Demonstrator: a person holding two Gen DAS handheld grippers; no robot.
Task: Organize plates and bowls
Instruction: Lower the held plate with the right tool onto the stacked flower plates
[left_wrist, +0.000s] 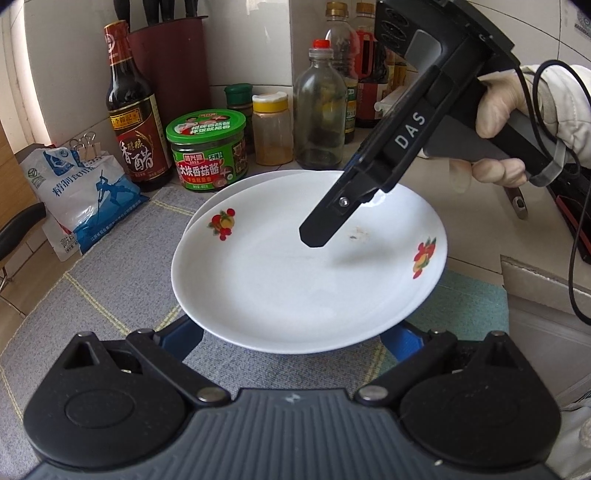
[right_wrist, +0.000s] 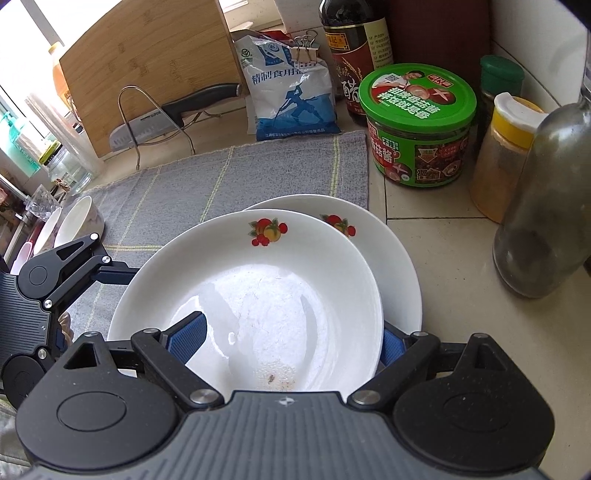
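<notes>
Your top plate (right_wrist: 258, 295) is white and shallow, with a small print of red and yellow fruit on the rim at two places, and it lies on a second plate (right_wrist: 388, 236) of the same kind, shifted a little so the lower rim shows behind it. Both sit at the edge of the grey cloth (right_wrist: 221, 173) with yellow lines, near the green-lid jar (right_wrist: 417, 125) on the counter. The middle of the top plate has a faint dull film and a few brown specks near your side. Your right gripper (right_wrist: 291, 339) has its blue pads spread wide, one pad over the inside of the top plate and the other outside its rim, so the rim stands between them; I cannot see them pressing it. Your left gripper (left_wrist: 295, 338) reaches under the near rim, and the plate hides its fingertips, so I cannot tell its state.
</notes>
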